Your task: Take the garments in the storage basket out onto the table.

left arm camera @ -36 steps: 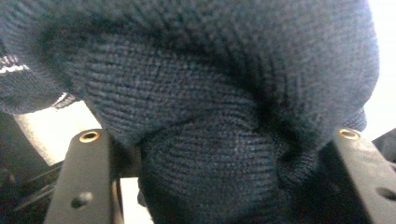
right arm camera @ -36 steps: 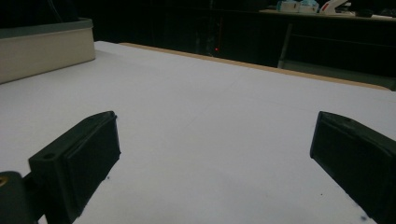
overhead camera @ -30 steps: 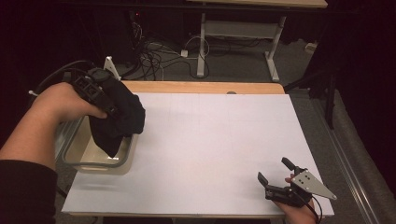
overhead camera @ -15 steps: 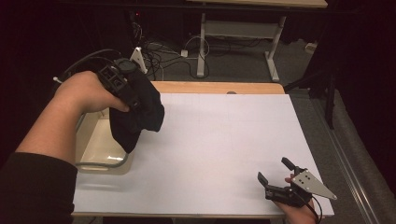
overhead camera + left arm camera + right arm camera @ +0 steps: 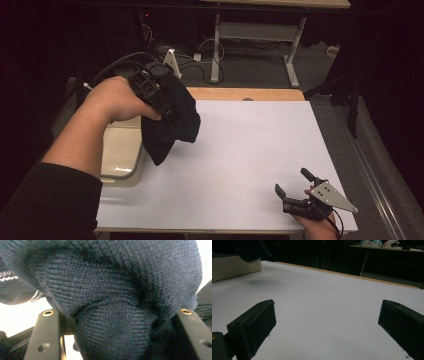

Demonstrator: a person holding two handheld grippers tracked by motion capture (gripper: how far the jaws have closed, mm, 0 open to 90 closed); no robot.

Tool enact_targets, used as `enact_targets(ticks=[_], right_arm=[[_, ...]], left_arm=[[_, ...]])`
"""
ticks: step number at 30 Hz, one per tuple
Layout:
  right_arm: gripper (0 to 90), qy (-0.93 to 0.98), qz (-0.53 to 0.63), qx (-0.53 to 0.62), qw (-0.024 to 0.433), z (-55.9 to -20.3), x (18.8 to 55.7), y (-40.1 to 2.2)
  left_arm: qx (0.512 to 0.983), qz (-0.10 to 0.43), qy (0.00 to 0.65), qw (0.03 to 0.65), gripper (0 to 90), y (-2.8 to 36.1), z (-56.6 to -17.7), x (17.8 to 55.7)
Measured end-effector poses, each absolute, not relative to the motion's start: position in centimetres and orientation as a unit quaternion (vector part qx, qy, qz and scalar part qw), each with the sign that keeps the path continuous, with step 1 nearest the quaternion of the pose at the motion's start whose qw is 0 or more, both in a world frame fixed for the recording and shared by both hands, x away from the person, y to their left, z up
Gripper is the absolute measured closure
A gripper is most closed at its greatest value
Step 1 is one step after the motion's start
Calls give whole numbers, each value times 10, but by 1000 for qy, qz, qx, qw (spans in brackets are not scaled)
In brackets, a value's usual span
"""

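Gripped a dark knit cloth (image 5: 172,125) in the left tool (image 5: 117,315), jaws part-way closed on a thick bunch of the fabric, pads pressed into the folds on both sides. Kept the bundle in the air over the left edge of the table (image 5: 250,150), just beside and above the pale bin (image 5: 120,150) at that edge, loose end dangling toward the white top without touching it, as far as could be told. Held high most likely so that the hanging fabric would clear the bin's rim and not drag (a bunched grip like this leaves plenty to swing). Brought the left hand (image 5: 112,100) in from the lower left, forearm raised, wrist bent so that the tool pointed right and down toward the table's middle.

Parked the right tool (image 5: 291,181) low at the near right corner of the table, jaws spread wide with nothing between them; resting on the top or just above it, impossible to tell. Sat well apart from the cloth, probably waiting to take a corner once the fabric was laid down.
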State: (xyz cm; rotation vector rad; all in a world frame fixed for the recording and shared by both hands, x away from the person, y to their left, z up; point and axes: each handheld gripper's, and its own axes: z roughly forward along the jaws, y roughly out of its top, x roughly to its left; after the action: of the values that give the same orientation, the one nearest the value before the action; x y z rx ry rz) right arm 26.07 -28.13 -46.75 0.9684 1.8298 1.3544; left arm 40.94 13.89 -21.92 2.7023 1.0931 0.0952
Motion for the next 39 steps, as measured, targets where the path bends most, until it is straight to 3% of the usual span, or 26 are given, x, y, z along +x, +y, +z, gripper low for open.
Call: enact_targets(ticks=[10,25,39], right_arm=[[13,700,518,364,331,-466,261,-281],[13,698,521,364,330,-465,260,-280],[13,699,520,363,330,-466,260,-281]], left_arm=[[935,8,333,125,378,102,-231,412],[942,20,323,84,357,69,-290,415],[943,33,303,138,341,64,-353,421]])
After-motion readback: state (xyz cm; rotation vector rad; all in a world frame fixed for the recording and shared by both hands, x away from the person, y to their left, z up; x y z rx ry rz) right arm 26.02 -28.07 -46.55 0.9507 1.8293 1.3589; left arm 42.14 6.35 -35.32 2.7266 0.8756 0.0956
